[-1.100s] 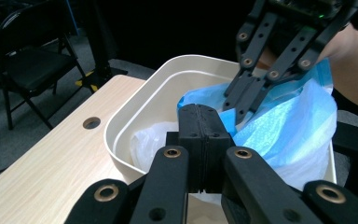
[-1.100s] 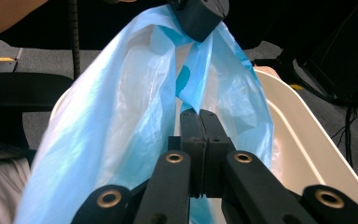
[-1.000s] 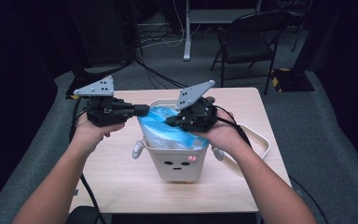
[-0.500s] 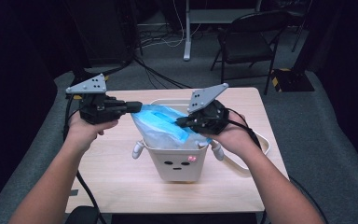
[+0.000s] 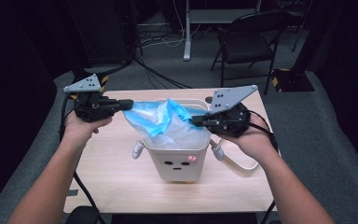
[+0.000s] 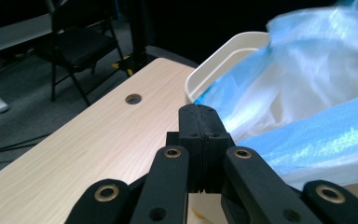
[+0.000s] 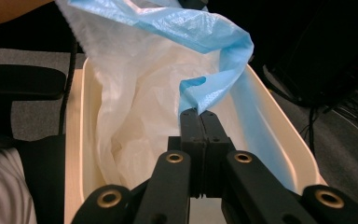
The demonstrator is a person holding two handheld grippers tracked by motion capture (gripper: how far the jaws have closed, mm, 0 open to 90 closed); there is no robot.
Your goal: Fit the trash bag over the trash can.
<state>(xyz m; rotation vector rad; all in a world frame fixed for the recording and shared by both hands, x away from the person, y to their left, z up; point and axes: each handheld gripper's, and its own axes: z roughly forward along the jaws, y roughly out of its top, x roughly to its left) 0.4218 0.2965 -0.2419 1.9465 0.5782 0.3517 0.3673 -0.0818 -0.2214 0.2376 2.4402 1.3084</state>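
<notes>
Room: dark, with a folding chair [image 5: 247, 42] and loose cables [image 5: 168, 37] on the grey floor behind the work area.
Surface: a light wooden surface [image 5: 116, 158] with a small round hole seen in the left gripper view; it carries everything below.
Bin: a cream-white bin [image 5: 177, 161] stands upright near the middle of the surface, with a simple face and a pink spot on its front wall and two small arm-like handles at its sides.
Bag: a blue plastic bag [image 5: 161, 116] sits in the bin's mouth, its upper part pulled up above the rim and stretched between the two tools; the lower part inside the bin looks pale and crumpled.
Left tool [image 5: 127, 104]: held level at the left of the bin, above the surface; its jaws are pressed together on the bag's left edge, which runs off to the right in the left gripper view.
Right tool [image 5: 196, 121]: held over the bin's right rim; its jaws are closed on a bunched fold of the bag's blue edge.
Hands: the left hand [image 5: 81, 128] and right hand [image 5: 249, 140] each grip a tool from below.
</notes>
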